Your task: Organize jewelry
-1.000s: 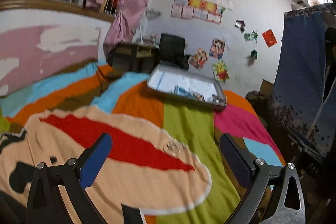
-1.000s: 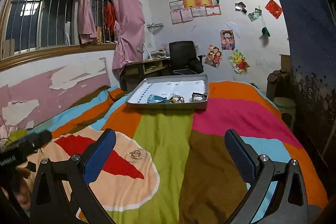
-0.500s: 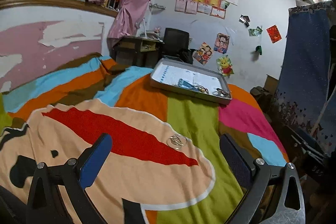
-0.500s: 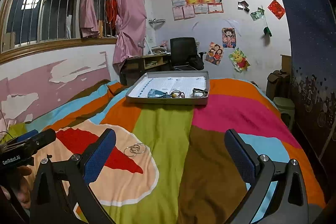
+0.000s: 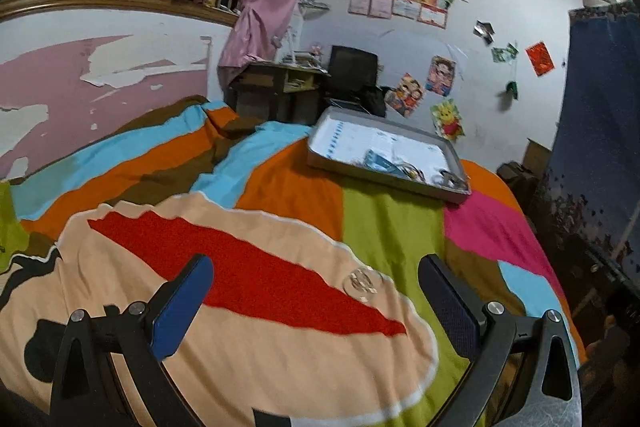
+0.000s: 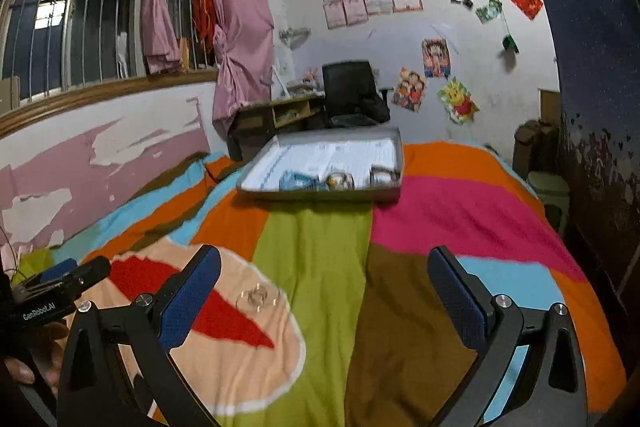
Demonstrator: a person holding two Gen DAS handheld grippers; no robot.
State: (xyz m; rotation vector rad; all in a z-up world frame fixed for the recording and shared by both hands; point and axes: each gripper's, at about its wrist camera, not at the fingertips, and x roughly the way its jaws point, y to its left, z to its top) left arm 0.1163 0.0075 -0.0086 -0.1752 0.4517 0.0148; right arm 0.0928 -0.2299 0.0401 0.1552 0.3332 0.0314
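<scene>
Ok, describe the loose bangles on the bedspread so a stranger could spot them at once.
Start from the striped bedspread and find its big peach patch with the red streak. The loose bangles lie at that patch's edge beside the green stripe, ahead of the open left gripper. They are thin, clear rings, overlapping, the only jewelry outside the grey tray.

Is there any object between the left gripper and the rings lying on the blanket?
Nothing visible. The left gripper is open above bare blanket, and the rings lie just ahead, apart from the tray.
</scene>
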